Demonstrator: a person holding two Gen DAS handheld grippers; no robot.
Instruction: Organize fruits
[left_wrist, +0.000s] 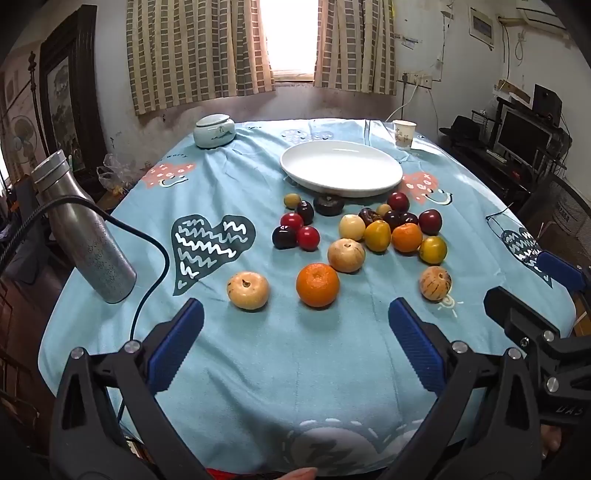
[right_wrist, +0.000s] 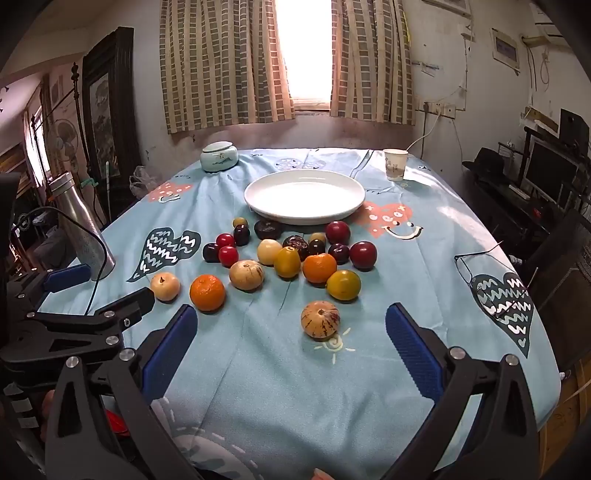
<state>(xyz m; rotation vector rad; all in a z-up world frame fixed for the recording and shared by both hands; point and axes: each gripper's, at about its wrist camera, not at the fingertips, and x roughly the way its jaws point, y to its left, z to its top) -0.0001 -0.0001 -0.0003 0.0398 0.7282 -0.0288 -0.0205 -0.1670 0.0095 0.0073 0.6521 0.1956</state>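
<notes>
Several fruits lie loose on the blue tablecloth (left_wrist: 258, 354) in front of an empty white plate (left_wrist: 341, 168) (right_wrist: 304, 197). Nearest are an orange (left_wrist: 317, 285) (right_wrist: 207, 292), a pale round fruit (left_wrist: 248, 290) (right_wrist: 165, 286) and a striped melon-like fruit (left_wrist: 435, 283) (right_wrist: 320, 319). Behind them sit red and dark plums (left_wrist: 295, 230) (right_wrist: 363, 254), yellow fruits (left_wrist: 377, 235) and a second orange (left_wrist: 406, 237) (right_wrist: 319, 267). My left gripper (left_wrist: 295, 323) hovers open just short of the near orange. My right gripper (right_wrist: 291, 330) stands open, with the striped fruit just beyond its fingertips.
A steel bottle (left_wrist: 83, 236) (right_wrist: 79, 225) stands at the left edge with a black cable (left_wrist: 147, 295) trailing past it. A lidded ceramic jar (left_wrist: 214, 131) and a paper cup (left_wrist: 403, 133) stand at the back. Dark furniture and a monitor (left_wrist: 521, 136) lie to the right.
</notes>
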